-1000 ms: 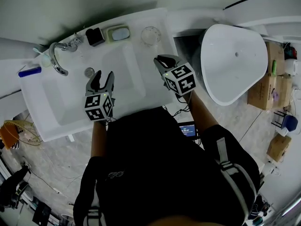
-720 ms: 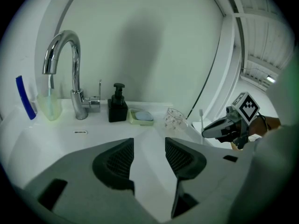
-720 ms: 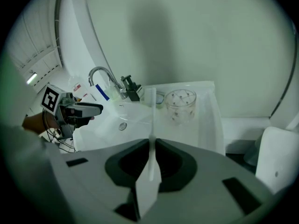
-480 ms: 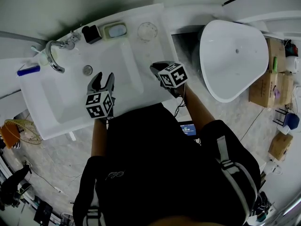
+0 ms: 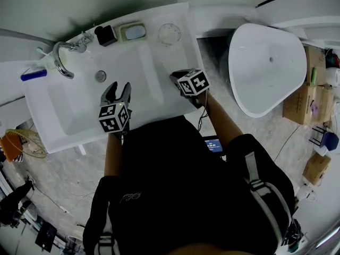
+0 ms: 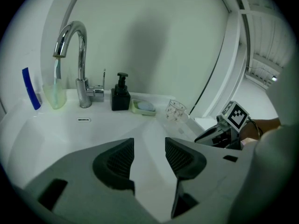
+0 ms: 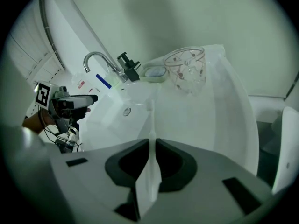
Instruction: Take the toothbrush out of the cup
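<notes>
**Clearances.** The white tabletop (image 5: 180,54) carries a sunken basin (image 5: 79,108). Its front edge lies directly against the person's torso (image 5: 175,185) in the head view.

- **Rear rim, 10 to 12 o'clock:** the faucet (image 6: 74,55), the black pump bottle (image 6: 120,94), the soap dish (image 6: 142,107) and the clear dotted cup (image 5: 169,34) stand in a row.
- **Basin:** the floor around the drain (image 5: 101,76) is open.
- **3 o'clock of the tabletop:** a white oval fixture (image 5: 265,62) sits across a dark gap of floor.

**Hand-held grippers.**

- **Left hand-held gripper (image 5: 118,87):** it hangs over the basin, pointing toward 12 o'clock and tilted downward. Its jaws stand wide, with only the basin surface between them.
- **Right hand-held gripper (image 5: 177,76):** it is over the tabletop's right strip, near the front edge, and points toward 10 o'clock and steeply down. Its jaws are narrowed onto the white toothbrush (image 7: 151,157), and the shaft projects forward past the pads.

**Task item.** The toothbrush is clear of the cup. The cup stands upright, well apart, at 12 o'clock of the right hand-held gripper.
</notes>
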Tool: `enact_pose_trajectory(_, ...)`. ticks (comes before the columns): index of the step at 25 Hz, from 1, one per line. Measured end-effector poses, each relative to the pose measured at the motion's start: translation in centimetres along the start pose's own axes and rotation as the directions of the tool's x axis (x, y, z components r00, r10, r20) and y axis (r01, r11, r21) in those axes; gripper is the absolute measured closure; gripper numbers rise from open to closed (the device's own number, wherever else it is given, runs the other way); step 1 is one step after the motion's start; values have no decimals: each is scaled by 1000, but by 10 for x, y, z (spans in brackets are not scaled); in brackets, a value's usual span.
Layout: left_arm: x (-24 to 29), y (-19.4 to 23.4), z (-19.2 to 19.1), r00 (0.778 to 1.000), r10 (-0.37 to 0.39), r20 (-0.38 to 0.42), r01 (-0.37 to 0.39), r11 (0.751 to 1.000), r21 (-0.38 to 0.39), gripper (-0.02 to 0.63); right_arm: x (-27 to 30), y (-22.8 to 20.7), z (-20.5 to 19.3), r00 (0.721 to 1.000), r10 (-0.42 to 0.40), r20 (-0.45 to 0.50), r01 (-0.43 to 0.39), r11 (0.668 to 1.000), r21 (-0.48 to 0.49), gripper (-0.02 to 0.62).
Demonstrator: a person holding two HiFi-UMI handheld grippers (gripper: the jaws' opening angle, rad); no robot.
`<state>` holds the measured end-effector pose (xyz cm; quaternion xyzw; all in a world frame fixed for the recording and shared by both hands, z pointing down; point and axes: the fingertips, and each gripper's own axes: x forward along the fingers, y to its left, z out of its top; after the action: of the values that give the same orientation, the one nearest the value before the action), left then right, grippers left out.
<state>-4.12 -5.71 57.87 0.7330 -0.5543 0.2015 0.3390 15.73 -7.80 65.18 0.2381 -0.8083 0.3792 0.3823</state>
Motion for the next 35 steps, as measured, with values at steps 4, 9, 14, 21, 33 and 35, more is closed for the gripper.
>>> enact_pose_trajectory(4,1,0,-1,1000,3,0,-3,1000,-3,394,3,-1,-1,1000,-1,-5,1,1000,3,545)
enact_pose_trajectory(9,1,1,-3,1000,4,-5,-4,1000,-8,394,6,-3,-2,1000,-8,-14,8,1000,2,545)
enact_pose_trajectory(14,2,2,-6,1000,7,-12,-7,1000,-14,394,8,-9,-4,999,-34,-28,34,999,-19,545)
enact_pose_trajectory(21,3,5,-5,1000,16,-10,-16,1000,-15,394,3,-16,0,998,-62,-4,62,998,-31,515)
enact_pose_trajectory(33,0,-1,3,999,49,23,-48,998,-26,394,-17,0,21,993,-69,95,82,987,-138,486)
enact_pose_trajectory(35,-2,0,4,998,62,31,-61,998,-31,394,-20,3,24,991,-70,111,88,982,-167,479)
